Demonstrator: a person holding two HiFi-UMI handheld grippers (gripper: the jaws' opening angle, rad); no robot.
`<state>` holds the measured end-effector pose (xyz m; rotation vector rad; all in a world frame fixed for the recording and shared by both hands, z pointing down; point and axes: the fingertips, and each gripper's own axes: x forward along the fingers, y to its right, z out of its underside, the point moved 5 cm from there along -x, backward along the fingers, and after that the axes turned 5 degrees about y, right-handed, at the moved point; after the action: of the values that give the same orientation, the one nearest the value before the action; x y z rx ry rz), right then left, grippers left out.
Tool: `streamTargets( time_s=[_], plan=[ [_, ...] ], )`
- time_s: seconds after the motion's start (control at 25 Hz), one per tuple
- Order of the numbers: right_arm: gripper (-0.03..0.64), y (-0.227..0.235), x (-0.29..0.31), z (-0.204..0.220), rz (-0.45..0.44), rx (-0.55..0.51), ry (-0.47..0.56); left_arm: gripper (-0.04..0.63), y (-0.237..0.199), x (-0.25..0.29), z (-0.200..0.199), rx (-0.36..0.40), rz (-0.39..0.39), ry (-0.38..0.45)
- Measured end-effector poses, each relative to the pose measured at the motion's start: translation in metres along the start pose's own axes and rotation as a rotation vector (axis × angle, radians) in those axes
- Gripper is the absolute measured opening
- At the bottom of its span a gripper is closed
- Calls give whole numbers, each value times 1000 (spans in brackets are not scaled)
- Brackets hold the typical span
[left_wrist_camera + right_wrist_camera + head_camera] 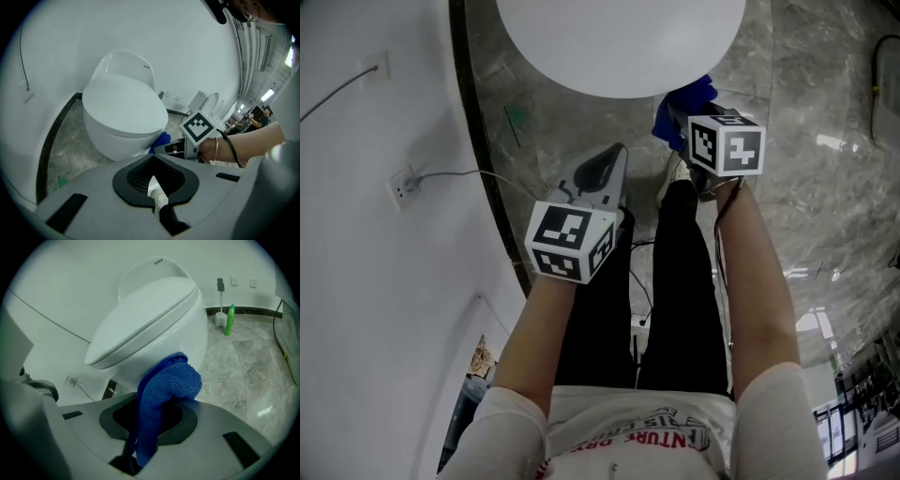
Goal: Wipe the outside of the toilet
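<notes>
Grey left gripper (612, 159) of mine: jaws pressed together, nothing between. White toilet (619, 37) ahead, lid down. Right gripper (677, 124) pinches blue cloth (165, 390) at bowl's lower side, contact unclear. Cloth soft, light, floppy — I judge mid-fold grip best, wad leading.

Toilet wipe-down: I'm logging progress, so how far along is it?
Done: the blue cloth is picked up, clamped in the jaws of the right gripper. In hand: the cloth sits against the lower front of the toilet, apparently wiping there. Left: no wiped patches can be told apart, so most of the outside may remain. The left gripper is shut and empty.
</notes>
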<state>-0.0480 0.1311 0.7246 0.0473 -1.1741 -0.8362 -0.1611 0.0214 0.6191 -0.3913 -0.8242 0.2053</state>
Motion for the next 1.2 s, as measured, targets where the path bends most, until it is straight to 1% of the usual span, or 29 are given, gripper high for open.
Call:
streamTargets(
  time_s=[0.08, 0.24, 0.44, 0.52, 0.6, 0.72, 0.88, 1.08, 1.2],
  plan=[
    [77, -20, 10, 7, -6, 27, -2, 6, -14, -10, 7, 6, -5, 1],
    [77, -62, 29, 19, -34, 39, -16, 6, -35, -28, 15, 3, -3, 14],
    [77, -94, 48, 23, -29, 79, -9, 6, -68, -50, 27, 28, -26, 25],
    [77, -108, 57, 25, -40, 50, -19, 6, -79, -58, 34, 21, -42, 26],
    [77, -122, 65, 24, -49, 6, -26, 6, -86, -63, 43, -3, -49, 24],
    [77, -137, 71, 23, -64, -8, -17, 6, -93, -72, 57, -31, -54, 17],
    [77, -156, 70, 20, -116, 16, 1, 6, -99, -82, 69, -61, -78, 13],
    [77, -180, 52, 7, -191, 5, 29, 6, -96, -99, 66, -76, -111, 21],
    [77, -191, 25, -6, -208, -8, 62, 6, -89, -111, 54, -82, -126, 40]
  ],
)
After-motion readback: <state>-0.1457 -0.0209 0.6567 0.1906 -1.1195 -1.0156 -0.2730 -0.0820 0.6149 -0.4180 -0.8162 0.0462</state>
